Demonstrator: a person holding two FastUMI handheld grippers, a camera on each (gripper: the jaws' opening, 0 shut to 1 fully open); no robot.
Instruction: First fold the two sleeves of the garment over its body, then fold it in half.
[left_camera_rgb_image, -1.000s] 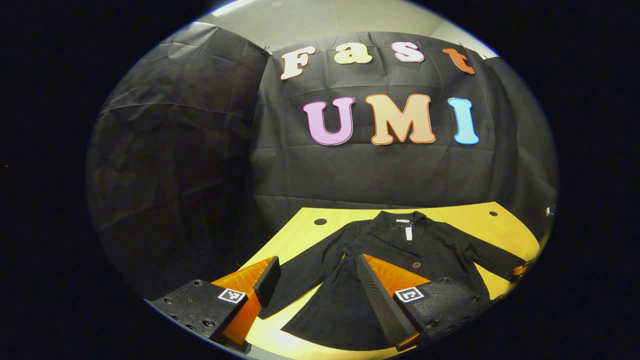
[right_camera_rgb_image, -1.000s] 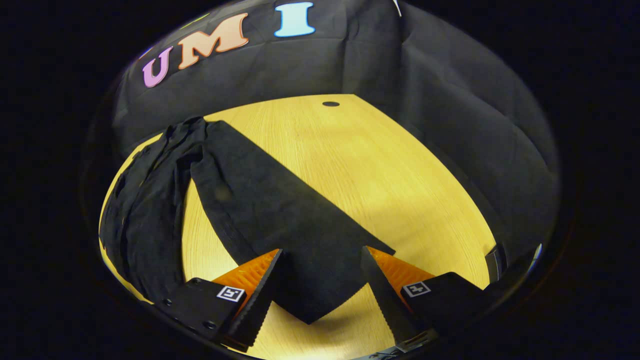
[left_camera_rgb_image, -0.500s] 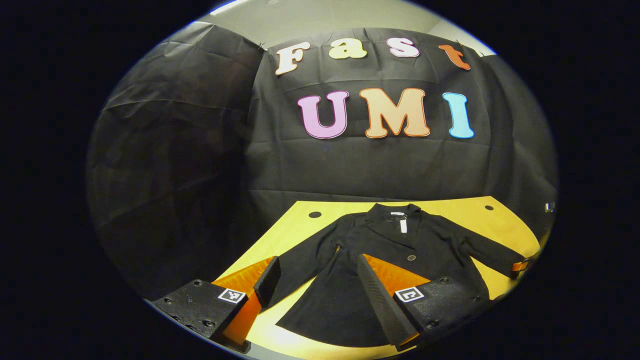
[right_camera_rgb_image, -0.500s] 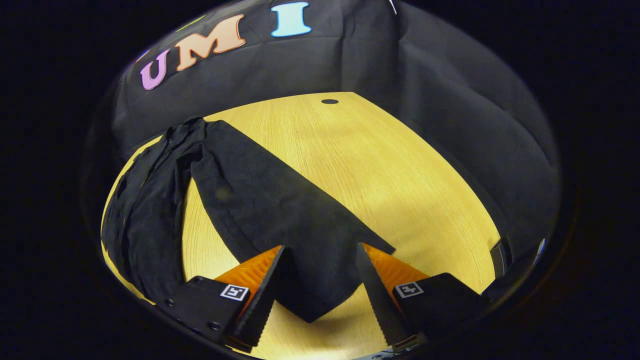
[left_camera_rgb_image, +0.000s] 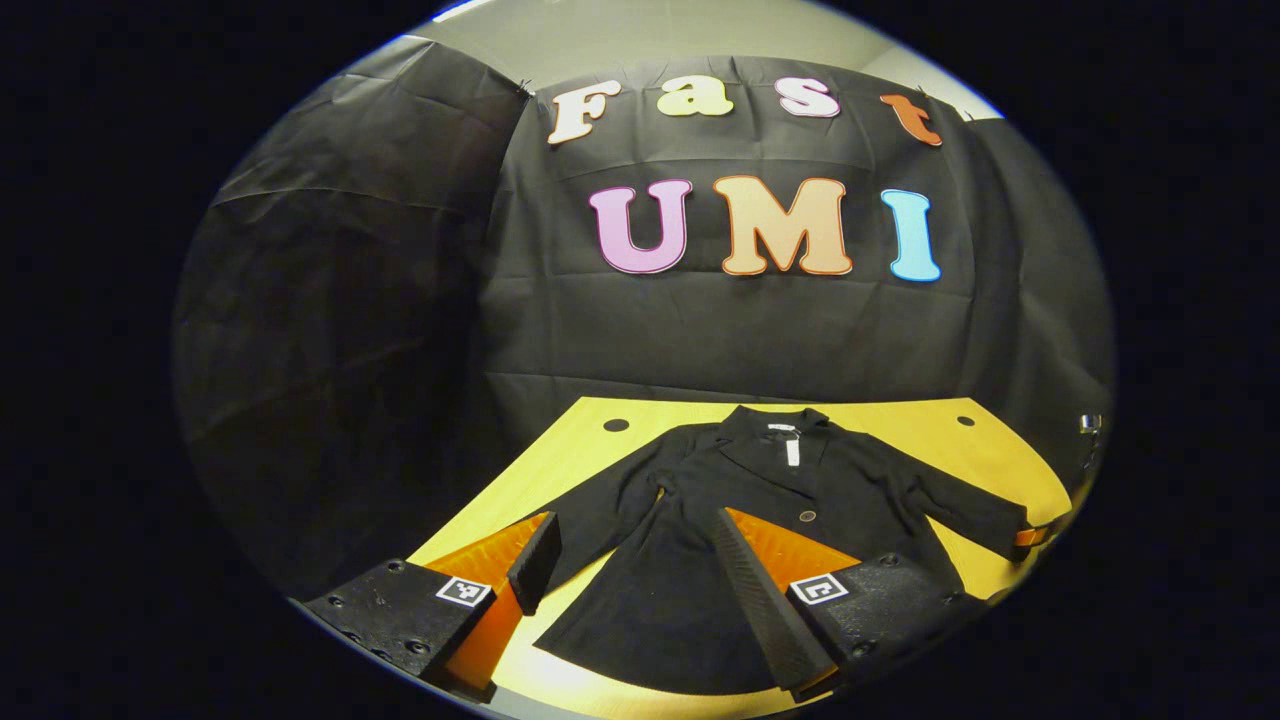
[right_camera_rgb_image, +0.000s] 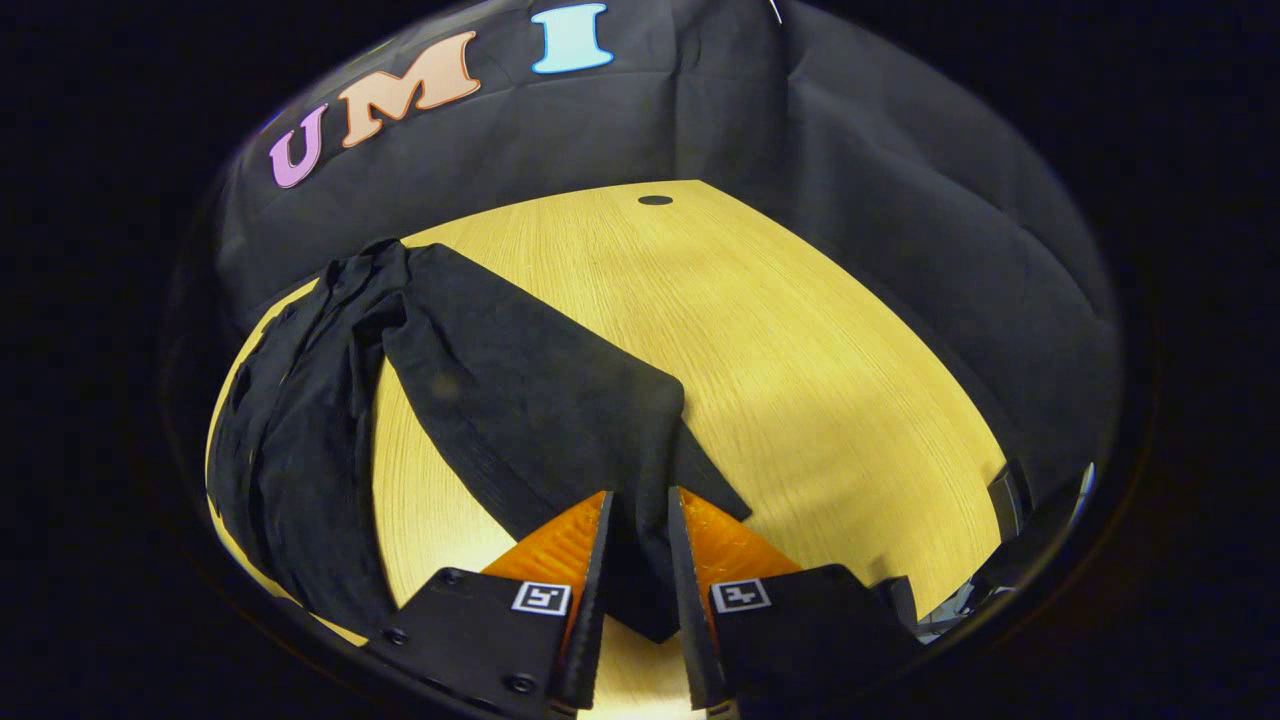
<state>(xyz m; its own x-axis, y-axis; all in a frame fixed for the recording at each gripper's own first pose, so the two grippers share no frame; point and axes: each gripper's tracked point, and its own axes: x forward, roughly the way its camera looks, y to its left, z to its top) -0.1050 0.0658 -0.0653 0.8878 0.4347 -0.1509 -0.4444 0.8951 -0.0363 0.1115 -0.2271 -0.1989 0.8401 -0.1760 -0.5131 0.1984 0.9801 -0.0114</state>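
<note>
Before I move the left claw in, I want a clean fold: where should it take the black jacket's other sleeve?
Grip the free sleeve at its cuff end, coming from the outer side over the yellow wooden table. It lies flat and angled away from the black jacket, so the cuff swings over easily. The open left claw is near it; the right claw seems to pinch the opposite cuff.

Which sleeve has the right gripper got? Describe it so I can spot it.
On the yellow wooden table lies a black coat. The sleeve runs diagonally from its shoulder to the cuff pinched in the right gripper; it alone is bunched.
</note>
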